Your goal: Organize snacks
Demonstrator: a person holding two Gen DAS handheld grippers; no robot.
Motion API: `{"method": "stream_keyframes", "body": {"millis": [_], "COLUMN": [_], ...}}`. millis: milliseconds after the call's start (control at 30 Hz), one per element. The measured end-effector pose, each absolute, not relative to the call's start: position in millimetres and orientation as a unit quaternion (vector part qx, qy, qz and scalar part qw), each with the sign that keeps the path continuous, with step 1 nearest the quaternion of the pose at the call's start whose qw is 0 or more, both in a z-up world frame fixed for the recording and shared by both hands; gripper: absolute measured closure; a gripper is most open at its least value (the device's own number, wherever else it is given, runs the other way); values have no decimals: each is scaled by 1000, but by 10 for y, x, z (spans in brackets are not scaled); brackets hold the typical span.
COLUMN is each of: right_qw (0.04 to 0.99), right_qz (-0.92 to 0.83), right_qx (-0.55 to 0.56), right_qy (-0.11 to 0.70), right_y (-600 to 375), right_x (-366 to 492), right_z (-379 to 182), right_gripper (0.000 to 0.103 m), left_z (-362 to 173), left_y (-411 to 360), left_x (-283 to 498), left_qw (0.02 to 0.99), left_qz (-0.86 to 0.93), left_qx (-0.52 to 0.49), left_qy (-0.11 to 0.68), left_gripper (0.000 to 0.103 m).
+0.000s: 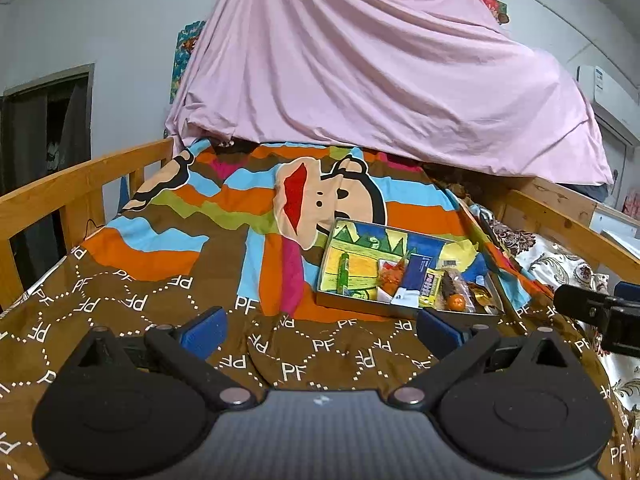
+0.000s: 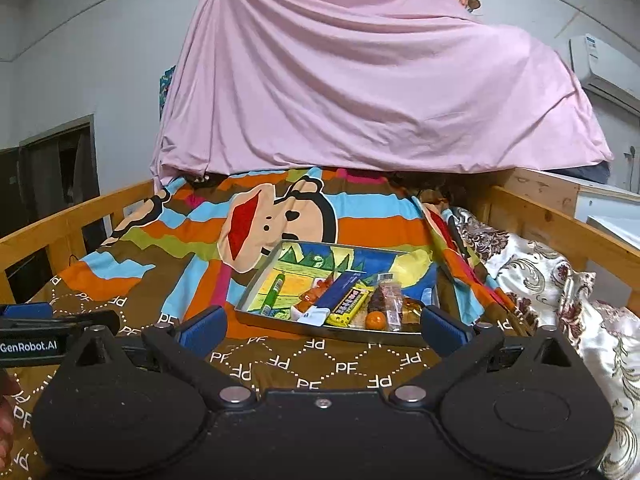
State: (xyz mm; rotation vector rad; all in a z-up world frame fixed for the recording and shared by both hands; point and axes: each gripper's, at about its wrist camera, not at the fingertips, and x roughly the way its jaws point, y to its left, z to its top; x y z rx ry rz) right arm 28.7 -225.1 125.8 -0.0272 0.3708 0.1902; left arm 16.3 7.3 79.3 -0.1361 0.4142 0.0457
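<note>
A cartoon bedspread covers the bed between wooden side rails, with a pink sheet draped across the far end. A shallow tin tray sits right of centre, holding a green tube, blue packet, yellow bar and small orange. The left gripper and right gripper hover before it, jaws spread, empty.

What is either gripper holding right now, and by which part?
Nothing is held. The left gripper and right gripper are both open and empty above the blanket, short of the snack tin.
</note>
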Motion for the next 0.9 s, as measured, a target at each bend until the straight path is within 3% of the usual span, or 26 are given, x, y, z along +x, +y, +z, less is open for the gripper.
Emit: {"method": "stream_keyframes", "body": {"millis": [900], "right_qw": [979], "right_qz": [69], "right_qx": [9], "right_qy": [192], "right_y": [-2337], "right_x": [228], "right_z": [554], "right_gripper": [1], "left_z": [411], "left_y": [-26], "left_x": [138], "left_qw": [973], "left_qz": [16], "left_qx": [-33], "left_qy": [226], "left_gripper": [1]}}
